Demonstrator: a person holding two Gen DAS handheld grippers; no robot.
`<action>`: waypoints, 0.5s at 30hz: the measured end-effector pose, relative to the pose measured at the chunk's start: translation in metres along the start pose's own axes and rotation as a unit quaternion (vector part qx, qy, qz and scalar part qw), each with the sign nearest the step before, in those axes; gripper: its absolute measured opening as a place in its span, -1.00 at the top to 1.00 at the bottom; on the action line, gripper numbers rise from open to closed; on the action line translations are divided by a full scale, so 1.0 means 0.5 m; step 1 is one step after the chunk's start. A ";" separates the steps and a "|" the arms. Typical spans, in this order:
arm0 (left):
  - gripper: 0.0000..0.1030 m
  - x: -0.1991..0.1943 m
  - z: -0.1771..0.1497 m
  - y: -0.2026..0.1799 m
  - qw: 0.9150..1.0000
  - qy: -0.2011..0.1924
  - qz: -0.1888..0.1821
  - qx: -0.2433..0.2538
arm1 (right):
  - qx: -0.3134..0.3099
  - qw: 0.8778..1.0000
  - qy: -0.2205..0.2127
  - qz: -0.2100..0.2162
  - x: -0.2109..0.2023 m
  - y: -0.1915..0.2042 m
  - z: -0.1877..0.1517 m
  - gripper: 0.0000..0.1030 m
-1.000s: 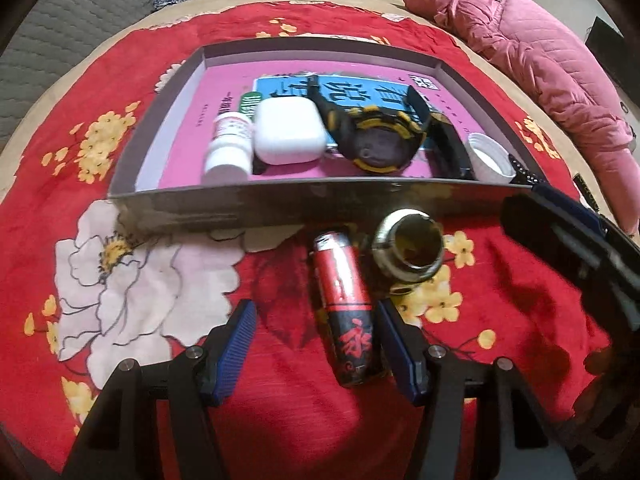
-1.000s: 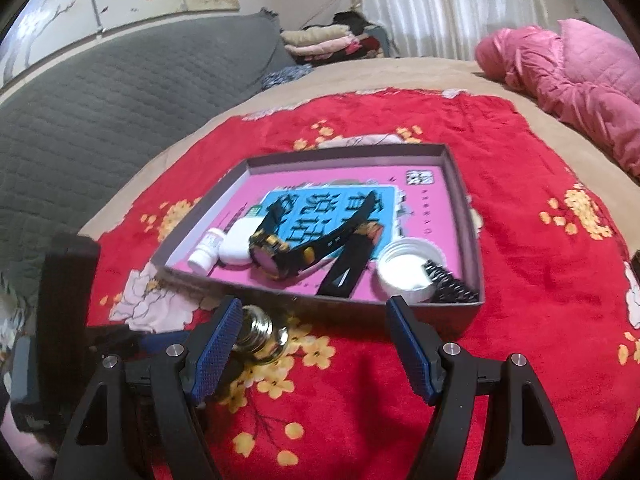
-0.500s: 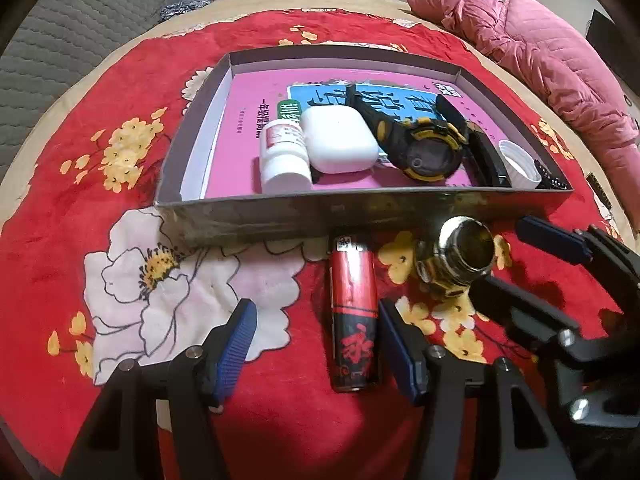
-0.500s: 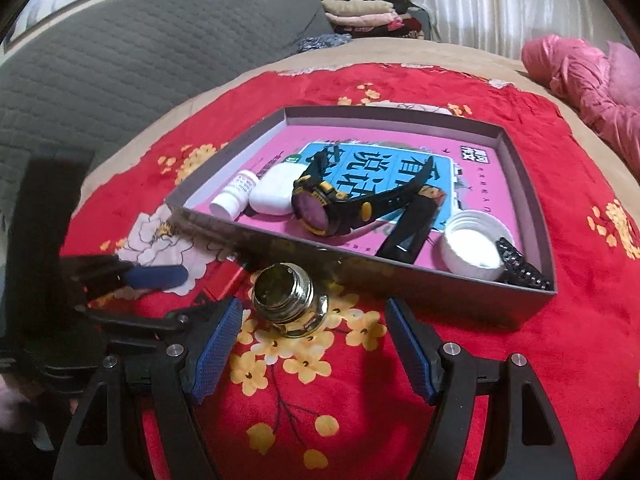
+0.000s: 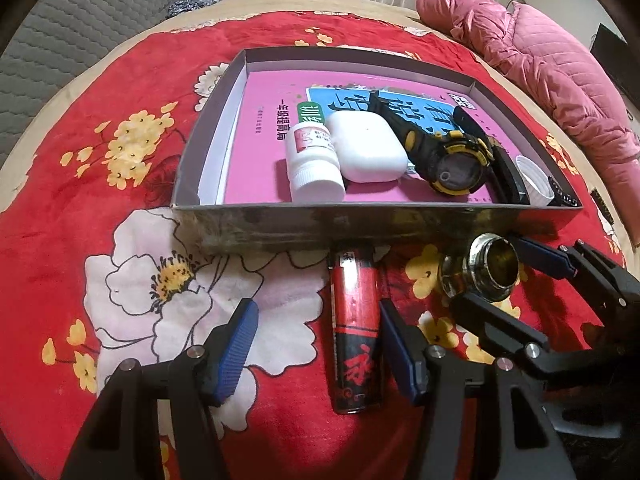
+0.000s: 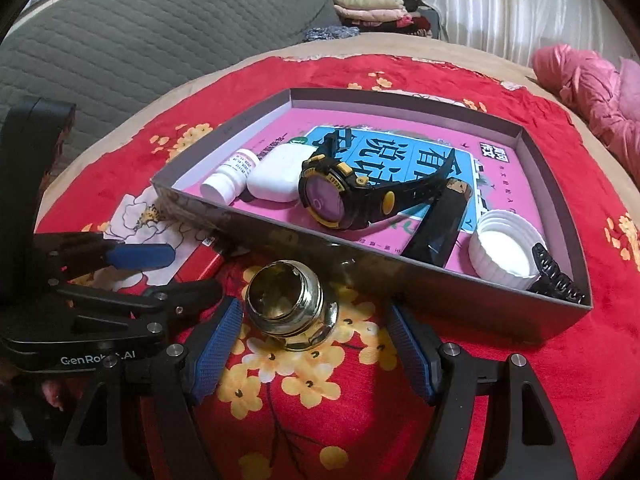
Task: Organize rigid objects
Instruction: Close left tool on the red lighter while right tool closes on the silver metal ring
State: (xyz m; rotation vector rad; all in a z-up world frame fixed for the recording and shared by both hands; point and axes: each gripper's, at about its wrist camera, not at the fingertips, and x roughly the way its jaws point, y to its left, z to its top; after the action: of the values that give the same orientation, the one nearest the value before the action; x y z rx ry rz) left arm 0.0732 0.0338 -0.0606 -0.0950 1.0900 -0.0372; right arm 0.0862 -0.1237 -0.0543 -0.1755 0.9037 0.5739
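A red and black tube (image 5: pixel 355 328) lies on the red flowered cloth just in front of the grey tray (image 5: pixel 360 224). My left gripper (image 5: pixel 316 346) is open around it; the tube sits close to the right pad and far from the left one. A shiny brass-coloured metal fitting (image 6: pixel 289 307) stands to the tube's right, mouth up. My right gripper (image 6: pixel 312 350) is open with the fitting between its fingers, nearer the left pad, neither pad pressing. In the left wrist view the right gripper (image 5: pixel 510 286) straddles the fitting (image 5: pixel 494 268). In the right wrist view the left gripper (image 6: pixel 168 276) shows at the left.
The tray (image 6: pixel 400 280) holds a pink book, a white pill bottle (image 5: pixel 314 168), a white case (image 5: pixel 366 150), a black and yellow watch (image 6: pixel 332 196), a black bar (image 6: pixel 440 224), a white cap (image 6: pixel 506 250) and a black band. A pink jacket (image 5: pixel 540 64) lies at the right, a grey sofa (image 6: pixel 140 40) behind.
The right gripper has come down and in from the right until its fingers stand around the metal fitting. The left gripper has shifted a little sideways, the tube still between its fingers.
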 end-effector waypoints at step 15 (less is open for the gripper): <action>0.39 -0.004 0.008 0.013 1.000 0.003 0.000 -0.017 | -0.013 1.000 -0.004 -0.013 -0.001 0.021 0.002 0.15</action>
State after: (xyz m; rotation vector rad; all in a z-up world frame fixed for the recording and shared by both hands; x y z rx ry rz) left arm 0.0755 0.0406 -0.0575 -0.1257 1.0967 -0.0183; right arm 0.0812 -0.1146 -0.0522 -0.2082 0.8855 0.5630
